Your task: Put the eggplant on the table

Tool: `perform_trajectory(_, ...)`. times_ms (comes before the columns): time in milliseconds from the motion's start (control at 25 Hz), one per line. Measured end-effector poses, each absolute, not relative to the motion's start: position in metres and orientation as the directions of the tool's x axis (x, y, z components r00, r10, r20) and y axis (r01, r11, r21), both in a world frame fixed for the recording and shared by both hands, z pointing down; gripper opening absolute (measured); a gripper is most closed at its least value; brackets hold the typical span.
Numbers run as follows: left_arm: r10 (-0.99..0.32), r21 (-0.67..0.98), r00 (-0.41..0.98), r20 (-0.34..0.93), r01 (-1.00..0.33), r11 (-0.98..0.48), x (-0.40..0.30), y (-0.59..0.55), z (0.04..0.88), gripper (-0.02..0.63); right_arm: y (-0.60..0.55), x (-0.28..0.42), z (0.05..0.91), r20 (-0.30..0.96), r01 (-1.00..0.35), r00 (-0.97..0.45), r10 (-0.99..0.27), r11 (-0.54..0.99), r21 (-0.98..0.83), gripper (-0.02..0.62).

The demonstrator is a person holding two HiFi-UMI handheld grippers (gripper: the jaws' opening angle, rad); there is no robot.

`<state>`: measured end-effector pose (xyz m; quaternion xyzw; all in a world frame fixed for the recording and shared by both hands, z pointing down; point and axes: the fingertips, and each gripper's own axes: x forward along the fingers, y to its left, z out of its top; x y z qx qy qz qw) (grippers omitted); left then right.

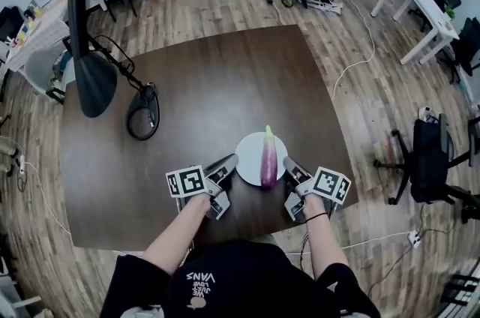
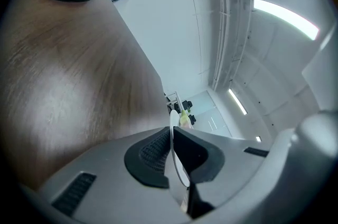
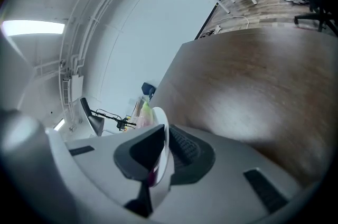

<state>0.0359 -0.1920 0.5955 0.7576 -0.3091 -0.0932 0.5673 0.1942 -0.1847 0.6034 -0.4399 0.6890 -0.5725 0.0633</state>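
L gripper [image 1: 229, 163]: fingers [image 2: 152, 153] nearly closed, clamped on the left rim of a round white plate [image 1: 247, 150]. R gripper [image 1: 290, 166]: fingers [image 3: 184, 148] pinch the plate's right rim. Between both sets of fingers, touching neither, a long purple eggplant [image 1: 268, 160] lies on the plate, right of centre. It is glossy, w/ a yellow-green tip pointing away from the person. The plate is over the near part of the dark brown wooden surface [image 1: 195, 76]; can't tell if it touches.

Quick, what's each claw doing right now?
Left gripper: shut on the plate rim.
Right gripper: shut on the plate's opposite rim.
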Motion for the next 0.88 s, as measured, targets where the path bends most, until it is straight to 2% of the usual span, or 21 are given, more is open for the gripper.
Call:
perform_trajectory(440, -0.676, 0.906, 0.690, 0.259, -0.416, -0.077, 0.035, -0.253, 0.627, 0.026, -0.269, 0.191, 0.633, 0.438, -0.545, -0.698, -0.566, 0.023, -0.838, 0.038)
perform_trajectory(880, -0.680, 0.874, 0.638, 0.362, -0.486, 0.009, 0.026, -0.299, 0.662, 0.026, -0.328, 0.179, 0.663, 0.502, -0.599, -0.719, -0.480, 0.062, -0.798, 0.038)
